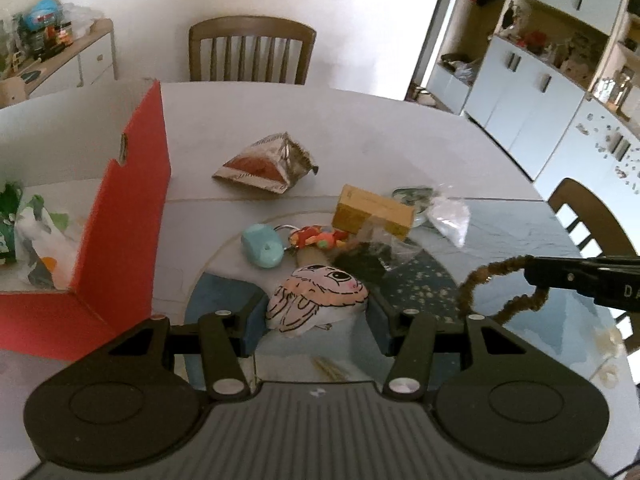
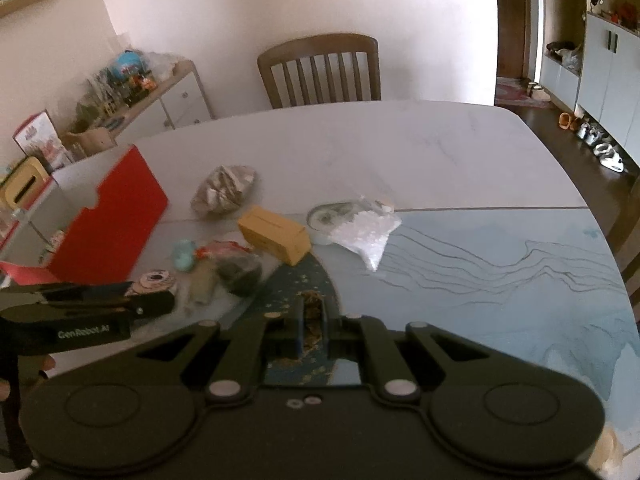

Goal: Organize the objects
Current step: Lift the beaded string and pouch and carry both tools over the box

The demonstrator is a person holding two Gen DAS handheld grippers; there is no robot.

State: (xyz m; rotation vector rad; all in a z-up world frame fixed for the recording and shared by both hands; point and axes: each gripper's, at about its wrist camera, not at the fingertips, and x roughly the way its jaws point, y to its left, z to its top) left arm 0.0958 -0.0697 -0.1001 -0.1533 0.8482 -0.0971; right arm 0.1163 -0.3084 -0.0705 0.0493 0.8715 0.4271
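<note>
1. The left tool (image 1: 316, 320) is partly spread, its blue pads on either side of a crumpled pouch with a cartoon face (image 1: 316, 296); the pads seem to press its sides, holding it above the near part of the tabletop (image 1: 400, 136).
2. The right tool (image 2: 311, 328) is pressed together, pinching a brown fuzzy loop (image 1: 496, 284) that curls out from its tip over the near right part of the tabletop.
3. A red box (image 1: 132, 208) stands open at the left edge with bags inside.
4. Mid-tabletop lie a torn snack bag (image 1: 264, 164), a yellow carton (image 1: 372, 210), a teal case (image 1: 262, 246), a colourful keyring toy (image 1: 316, 238) and a clear bag (image 1: 448, 216).
</note>
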